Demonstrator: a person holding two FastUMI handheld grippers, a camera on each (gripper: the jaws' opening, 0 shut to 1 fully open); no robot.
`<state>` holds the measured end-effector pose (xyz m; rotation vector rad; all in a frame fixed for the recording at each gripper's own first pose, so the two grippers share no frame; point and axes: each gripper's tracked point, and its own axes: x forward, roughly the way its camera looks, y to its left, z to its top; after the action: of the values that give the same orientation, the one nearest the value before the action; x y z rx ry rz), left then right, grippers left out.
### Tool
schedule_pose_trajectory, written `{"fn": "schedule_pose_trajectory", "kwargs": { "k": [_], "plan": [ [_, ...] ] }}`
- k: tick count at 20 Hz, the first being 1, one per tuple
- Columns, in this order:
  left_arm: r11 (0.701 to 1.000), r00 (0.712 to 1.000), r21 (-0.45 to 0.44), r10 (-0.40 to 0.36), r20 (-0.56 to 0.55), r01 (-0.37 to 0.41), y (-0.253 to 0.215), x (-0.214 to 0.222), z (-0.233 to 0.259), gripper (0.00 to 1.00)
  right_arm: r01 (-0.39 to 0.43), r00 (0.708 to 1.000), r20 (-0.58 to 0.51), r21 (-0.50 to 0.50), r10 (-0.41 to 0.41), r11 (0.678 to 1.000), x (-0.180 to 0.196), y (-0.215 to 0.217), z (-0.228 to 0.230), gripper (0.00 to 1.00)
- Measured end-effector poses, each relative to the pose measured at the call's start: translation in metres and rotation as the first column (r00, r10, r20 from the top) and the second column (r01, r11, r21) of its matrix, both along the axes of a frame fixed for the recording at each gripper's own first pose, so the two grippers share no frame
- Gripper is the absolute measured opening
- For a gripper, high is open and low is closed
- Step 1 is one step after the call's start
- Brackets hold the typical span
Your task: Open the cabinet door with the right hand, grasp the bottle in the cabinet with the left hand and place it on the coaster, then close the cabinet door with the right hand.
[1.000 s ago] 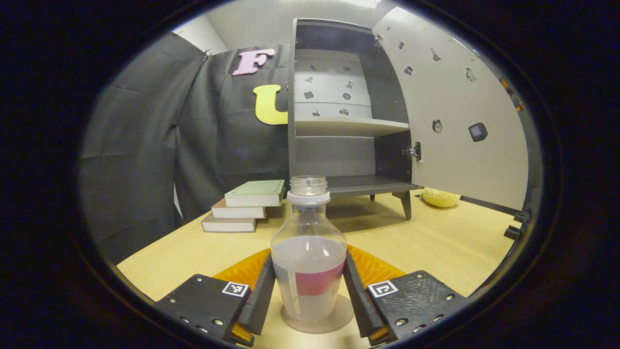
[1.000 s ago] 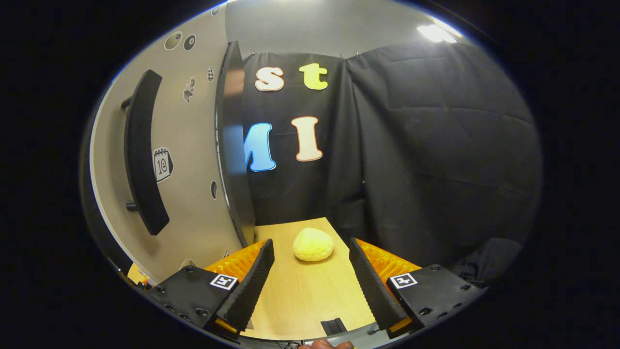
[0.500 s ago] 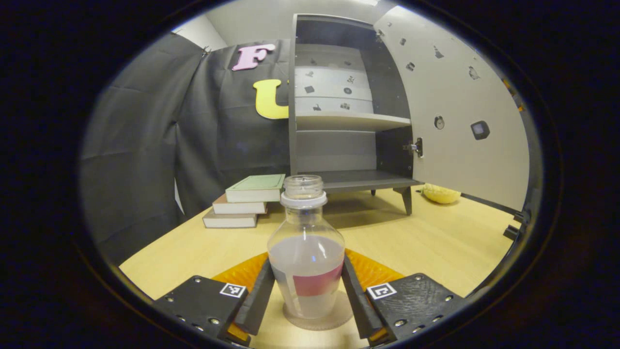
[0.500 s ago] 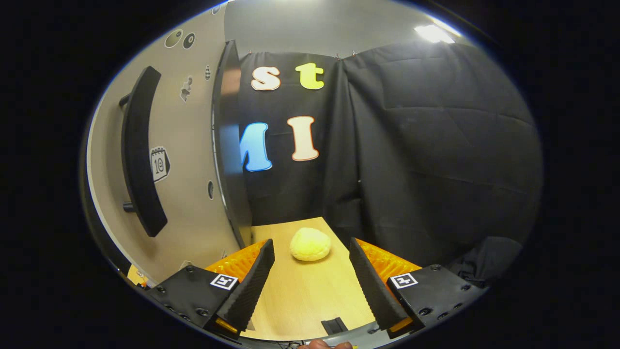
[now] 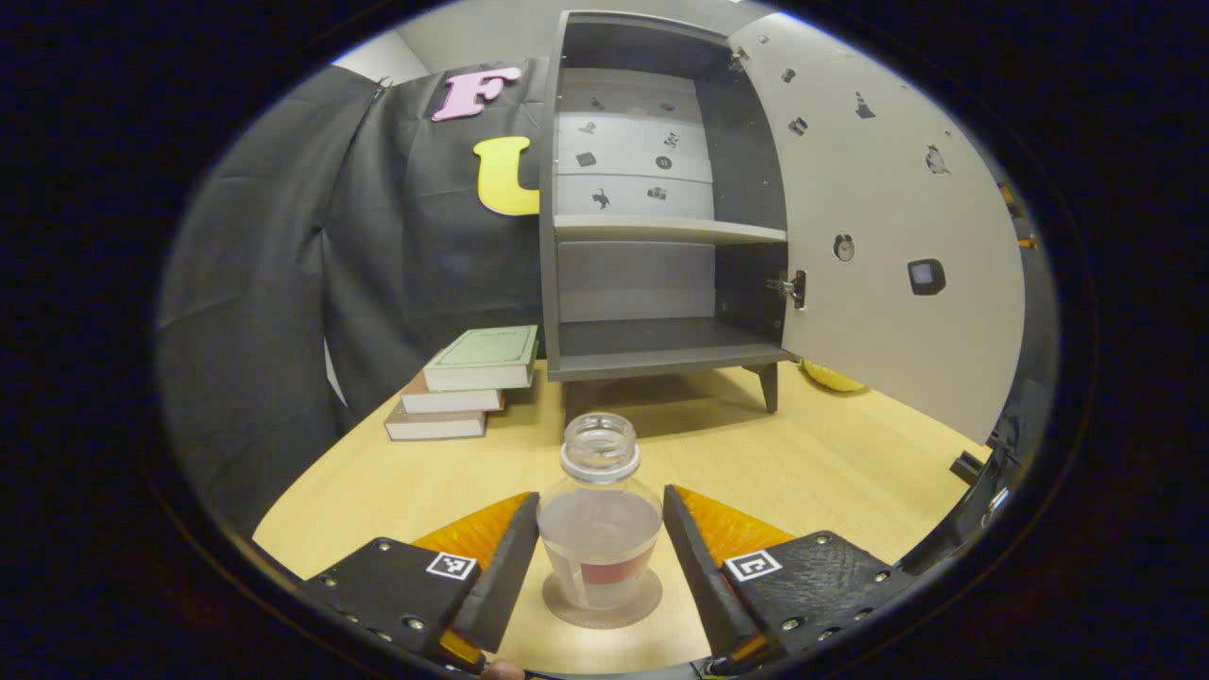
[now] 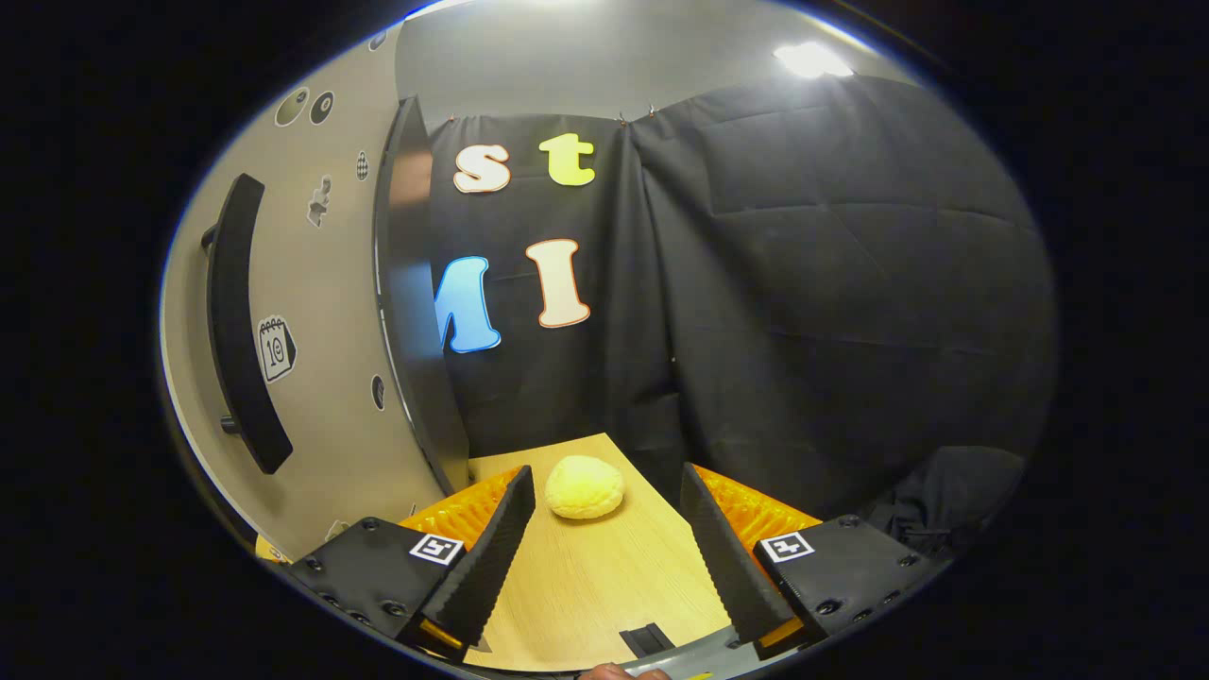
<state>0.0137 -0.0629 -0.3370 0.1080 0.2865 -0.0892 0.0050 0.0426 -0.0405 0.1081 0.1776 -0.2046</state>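
Bottle (image 5: 599, 529) stands upright on coaster (image 5: 602, 609), placed as task asks. Left gripper (image 5: 599, 557) open, fingers either side w/ gaps, so not gripping. Right gripper (image 6: 604, 538) open, empty, near cabinet door (image 6: 312, 312), prob. ready to close it. Bottle label too blurred to read.

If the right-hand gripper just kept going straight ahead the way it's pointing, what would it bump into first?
Most likely the yellow bun-like lump on the table, lying just ahead between the open right gripper fingers' line. The open cabinet door stands off to its left. Depth is hard to judge.
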Motion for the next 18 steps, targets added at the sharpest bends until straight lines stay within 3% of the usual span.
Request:
{"fn": "schedule_pose_trajectory", "kwargs": {
  "k": [6, 11, 14, 15, 18],
  "plan": [
    [1.000, 1.000, 0.027, -0.017, 0.025, 0.016, 0.000, 0.000, 0.035, 0.78, -0.011, 0.999, -0.032, 0.011, 0.011, 1.000, -0.008, 0.002, -0.012, 0.93],
    [0.999, 0.996, 0.032, -0.013, 0.086, 0.010, -0.013, -0.004, 0.092, 0.80, -0.036, 0.999, -0.018, -0.013, 0.035, 0.999, 0.002, -0.008, -0.011, 0.93],
    [0.998, 0.989, 0.050, 0.020, 0.143, -0.028, -0.022, -0.015, 0.137, 0.77, -0.065, 0.998, -0.006, 0.004, 0.065, 0.998, 0.015, -0.014, -0.007, 0.93],
    [0.997, 0.983, 0.055, 0.043, 0.179, -0.054, -0.022, -0.018, 0.156, 0.77, -0.076, 0.997, 0.005, 0.002, 0.076, 0.997, 0.018, -0.017, -0.005, 0.98],
    [0.992, 0.960, 0.047, 0.099, 0.263, -0.115, -0.035, -0.033, 0.204, 0.80, -0.123, 0.992, 0.011, -0.014, 0.123, 0.992, 0.028, -0.019, -0.007, 0.93]
  ]
}}
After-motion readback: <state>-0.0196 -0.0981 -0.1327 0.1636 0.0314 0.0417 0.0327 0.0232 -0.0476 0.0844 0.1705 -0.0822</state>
